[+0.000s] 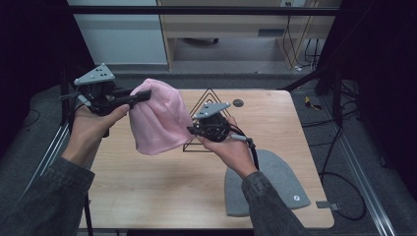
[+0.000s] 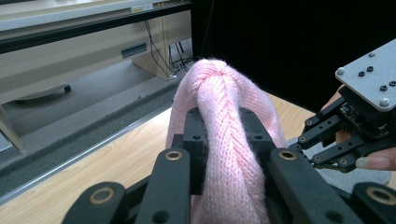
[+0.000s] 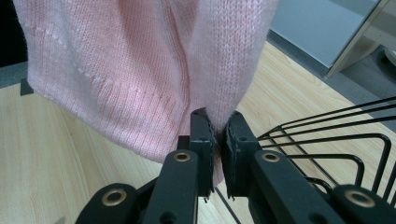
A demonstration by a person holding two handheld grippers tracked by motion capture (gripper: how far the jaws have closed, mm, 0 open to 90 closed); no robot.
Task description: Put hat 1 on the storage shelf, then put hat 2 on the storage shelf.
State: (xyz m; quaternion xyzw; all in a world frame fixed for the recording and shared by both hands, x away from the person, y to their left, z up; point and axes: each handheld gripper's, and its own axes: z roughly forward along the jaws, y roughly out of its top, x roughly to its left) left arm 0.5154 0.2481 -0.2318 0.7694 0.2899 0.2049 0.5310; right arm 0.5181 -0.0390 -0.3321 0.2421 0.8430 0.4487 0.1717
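The wooden table [image 1: 147,196] lay under everything, with black triangle lines [image 1: 209,96] marked near its far middle. At its near right corner a grey knit hat [image 1: 280,184] lay flat, its rounded end pointing away from you, and your right forearm covered part of it.

You held the pink knit hat [image 1: 160,118] clear above the table's left-centre, strung between your two tools. Its long axis ran on a slant, from the upper end at your left down toward your right, and the rounded bulk sagged below that line. In the high view you could not make out which end was the crown, since the folds hid the opening. The right gripper view cut the hat off at the top and showed a ribbed hem [image 3: 130,121] along its lower edge.

Your left gripper [image 1: 140,96] sat at the hat's upper left, pointing level toward the right, its jaws clamped on a bunched roll of pink knit [image 2: 224,154] that rose between them and hid whatever lay past it. Your right gripper [image 1: 193,130] was at the hat's lower right edge, aimed left, its jaws pinched nearly together on a thin fold of the fabric [image 3: 217,135] just beside the hem. Your right hand [image 1: 226,142] was below that tool.
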